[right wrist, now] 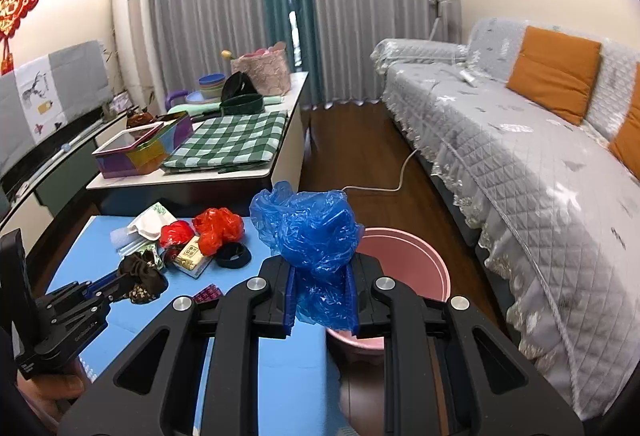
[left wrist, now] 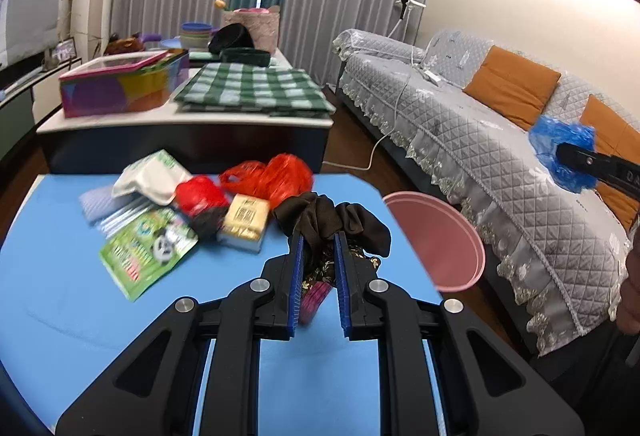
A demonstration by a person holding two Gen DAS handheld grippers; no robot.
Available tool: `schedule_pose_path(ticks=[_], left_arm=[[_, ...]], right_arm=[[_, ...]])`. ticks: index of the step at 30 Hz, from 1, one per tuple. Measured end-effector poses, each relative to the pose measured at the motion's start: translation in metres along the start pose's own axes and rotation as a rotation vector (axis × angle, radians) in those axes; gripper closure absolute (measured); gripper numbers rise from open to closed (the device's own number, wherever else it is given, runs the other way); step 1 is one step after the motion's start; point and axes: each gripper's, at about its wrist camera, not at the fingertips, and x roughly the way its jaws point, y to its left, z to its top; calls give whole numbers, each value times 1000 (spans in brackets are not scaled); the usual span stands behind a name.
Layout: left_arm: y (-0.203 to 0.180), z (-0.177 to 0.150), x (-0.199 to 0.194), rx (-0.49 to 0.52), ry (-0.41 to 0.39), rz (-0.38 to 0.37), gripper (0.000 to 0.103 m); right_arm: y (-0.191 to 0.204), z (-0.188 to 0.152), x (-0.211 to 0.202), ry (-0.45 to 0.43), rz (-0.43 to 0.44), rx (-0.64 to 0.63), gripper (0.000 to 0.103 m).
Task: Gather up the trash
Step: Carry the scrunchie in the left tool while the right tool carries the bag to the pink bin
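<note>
My left gripper (left wrist: 318,238) is shut on a dark brown floral cloth (left wrist: 320,214), held just above the blue table (left wrist: 60,268). In the right wrist view the same gripper (right wrist: 114,286) and cloth (right wrist: 140,274) show at the left. My right gripper (right wrist: 322,278) is shut on a crumpled blue plastic bag (right wrist: 312,232), above the near rim of the pink bin (right wrist: 404,256). From the left wrist view that bag (left wrist: 560,140) hangs to the right of the bin (left wrist: 436,240). Red plastic bags (left wrist: 272,176), a tissue pack (left wrist: 245,218) and a green panda packet (left wrist: 146,246) lie on the table.
A pink blister pack (right wrist: 208,293) and a black ring (right wrist: 234,255) also lie on the table. A coffee table (right wrist: 224,172) with a checked cloth and a colourful box stands behind. A grey-covered sofa (right wrist: 520,164) runs along the right, with a white cable (right wrist: 400,180) on the wooden floor.
</note>
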Motion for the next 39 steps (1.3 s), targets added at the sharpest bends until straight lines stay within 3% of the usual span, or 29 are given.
schedule_pose_path(ticks=[9, 13, 23, 39], left_arm=[[-37, 32, 32, 34, -25, -21, 88], [-49, 37, 53, 45, -13, -26, 88], [-83, 31, 115, 103, 25, -67, 88], [-128, 27, 169, 167, 51, -164, 88]], right_arm=[[-52, 54, 41, -8, -31, -37, 83], [-71, 48, 64, -15, -35, -11, 83], [-105, 38, 120, 69, -63, 45, 83], [-107, 40, 144, 93, -105, 37, 83]])
